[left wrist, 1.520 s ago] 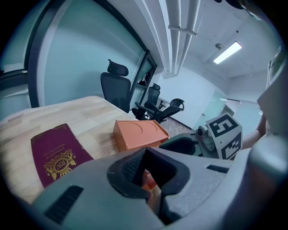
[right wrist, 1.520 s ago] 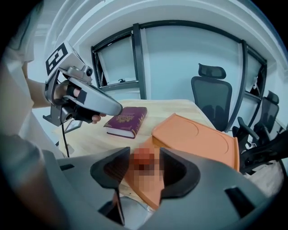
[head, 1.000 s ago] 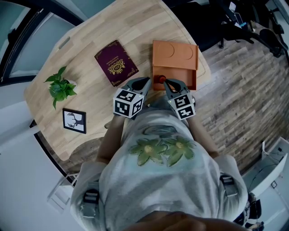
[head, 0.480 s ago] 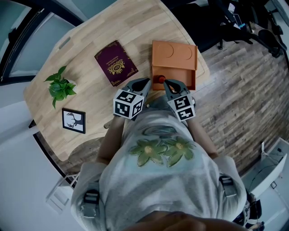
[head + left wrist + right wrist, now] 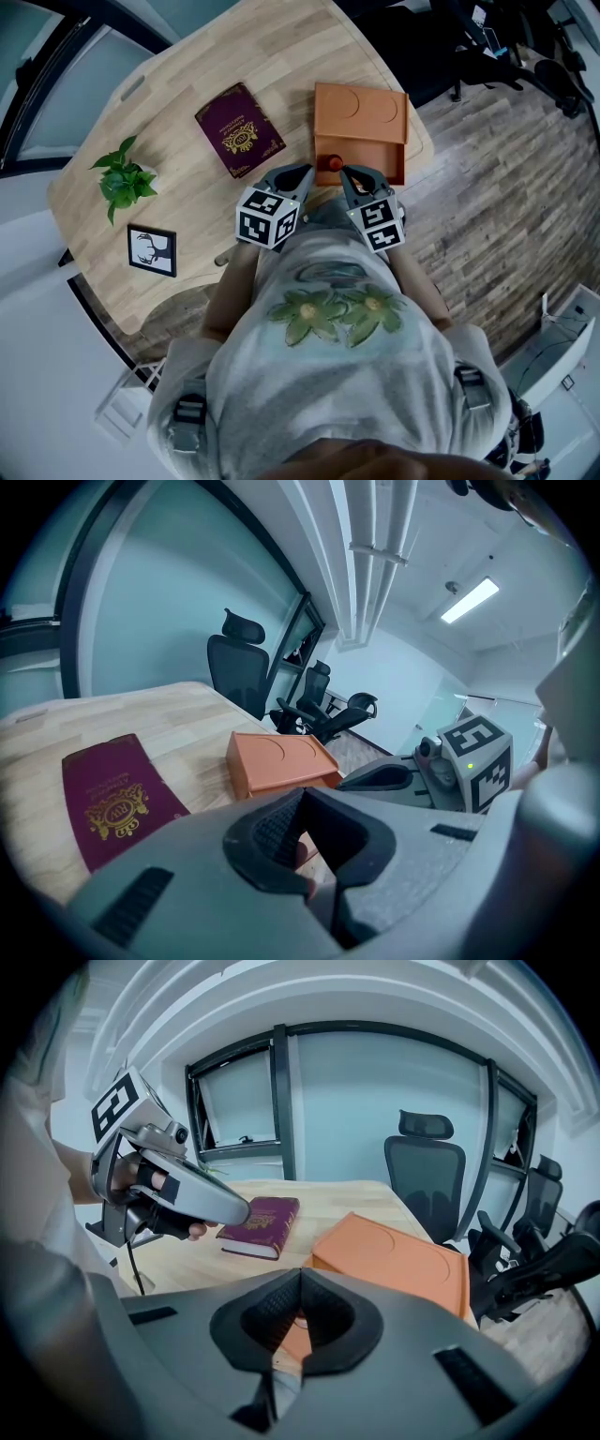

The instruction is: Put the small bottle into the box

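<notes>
In the head view, a pale wooden desk (image 5: 187, 66) fills the upper left of the frame. An orange box (image 5: 361, 117) lies at upper centre. A burgundy booklet (image 5: 240, 129) with a gold crest lies left of the box. A small potted plant (image 5: 122, 178) and a framed picture (image 5: 154, 250) sit at the far left. Just below the box, the left gripper (image 5: 305, 172) and the right gripper (image 5: 346, 172) point up toward it side by side. The small bottle (image 5: 334, 163) shows only as a red top at the box's near edge, between the two tips. Whether it stands inside the box cannot be told.

In the left gripper view, the left gripper (image 5: 302, 795) fills the lower frame, its jaws closed tip to tip with nothing seen between them. Past them lie the box (image 5: 279, 761) at centre and the booklet (image 5: 112, 794) at lower left. The right gripper (image 5: 361, 778) is at the right.

In the right gripper view, the right gripper (image 5: 300, 1275) has its jaws pressed together and empty. The box (image 5: 398, 1265) lies just beyond them, the booklet (image 5: 261, 1222) is left of centre, and the left gripper (image 5: 239, 1211) is at upper left.
</notes>
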Motion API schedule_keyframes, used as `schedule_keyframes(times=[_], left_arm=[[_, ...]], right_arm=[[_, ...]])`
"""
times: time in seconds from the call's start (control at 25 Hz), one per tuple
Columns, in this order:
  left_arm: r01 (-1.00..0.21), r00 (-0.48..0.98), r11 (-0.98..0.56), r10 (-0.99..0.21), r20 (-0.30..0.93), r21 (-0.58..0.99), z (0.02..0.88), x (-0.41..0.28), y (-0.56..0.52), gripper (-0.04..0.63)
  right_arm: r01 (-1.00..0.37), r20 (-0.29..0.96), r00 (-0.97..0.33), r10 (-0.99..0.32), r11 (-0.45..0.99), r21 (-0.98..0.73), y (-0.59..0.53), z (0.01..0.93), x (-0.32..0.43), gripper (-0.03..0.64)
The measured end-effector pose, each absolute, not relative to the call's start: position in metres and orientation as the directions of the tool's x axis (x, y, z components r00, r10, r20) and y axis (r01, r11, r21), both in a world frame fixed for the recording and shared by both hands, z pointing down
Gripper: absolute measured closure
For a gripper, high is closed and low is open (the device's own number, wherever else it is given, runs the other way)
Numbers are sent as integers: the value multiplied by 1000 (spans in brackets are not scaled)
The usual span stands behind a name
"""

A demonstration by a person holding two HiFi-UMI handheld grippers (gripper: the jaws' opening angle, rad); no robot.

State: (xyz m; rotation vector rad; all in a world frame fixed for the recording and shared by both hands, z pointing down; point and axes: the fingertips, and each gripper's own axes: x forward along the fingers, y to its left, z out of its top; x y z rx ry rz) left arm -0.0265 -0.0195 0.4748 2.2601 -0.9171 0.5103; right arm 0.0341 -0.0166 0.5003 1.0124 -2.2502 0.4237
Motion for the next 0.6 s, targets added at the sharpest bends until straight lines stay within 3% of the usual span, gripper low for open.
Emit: schedule_keyframes(times=[0.6], left_arm=[[-719, 684, -562, -470, 557, 408, 475, -24, -16, 588]], right_arm=[[-764, 665, -488, -565, 646, -11, -14, 501, 39, 609]])
